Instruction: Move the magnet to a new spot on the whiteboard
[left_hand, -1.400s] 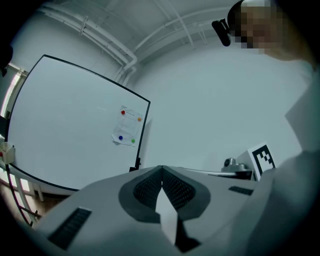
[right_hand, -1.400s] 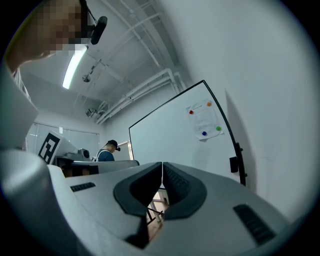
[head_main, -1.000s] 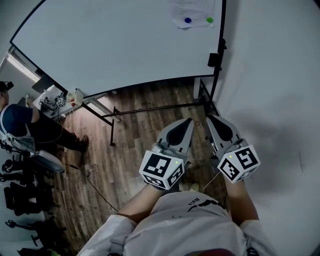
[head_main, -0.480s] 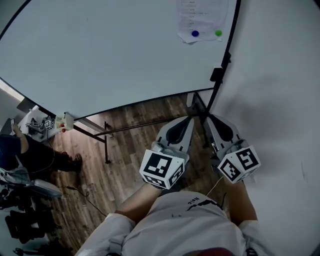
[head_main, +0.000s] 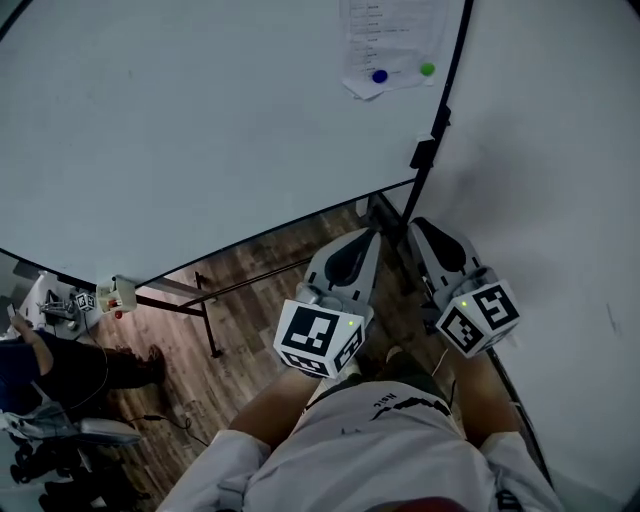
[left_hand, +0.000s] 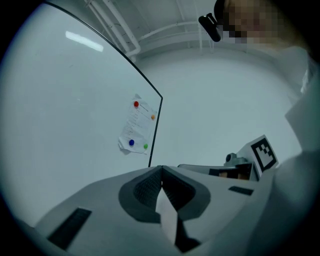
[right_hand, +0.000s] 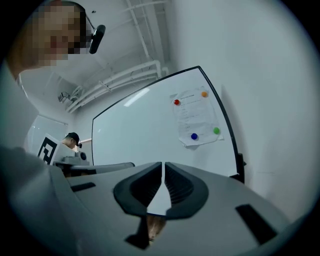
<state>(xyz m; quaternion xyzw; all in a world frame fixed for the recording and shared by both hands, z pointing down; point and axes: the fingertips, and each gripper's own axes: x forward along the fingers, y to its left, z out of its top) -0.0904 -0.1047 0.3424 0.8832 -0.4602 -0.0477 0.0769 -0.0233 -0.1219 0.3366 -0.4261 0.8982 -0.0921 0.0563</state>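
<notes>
Left tongs (left_hand: 161, 169), right tongs (right_hand: 163, 164): jaws together, empty. Blue magnet (right_hand: 194, 136) far ahead, above, on whiteboard (right_hand: 140, 130). Best: raise right tongs, open jaws, approach squarely.

Head view: overhead, steeply down; left tool (head_main: 372, 235), right tool (head_main: 416, 225) near, whiteboard (head_main: 200, 130) beyond.
Left gripper view: low, upward along jaws; whiteboard oblique.
Right gripper view: likewise; whiteboard apparently more frontal.
Shared: pinned sheet (head_main: 388, 40).

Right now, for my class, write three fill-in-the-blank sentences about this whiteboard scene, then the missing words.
The paper sheet is held on the whiteboard by ____ magnets.
The red magnet and the orange magnet hold its ____ edge.
The left gripper and the right gripper both have jaws that are ____.
Missing words: four; top; shut.
</notes>
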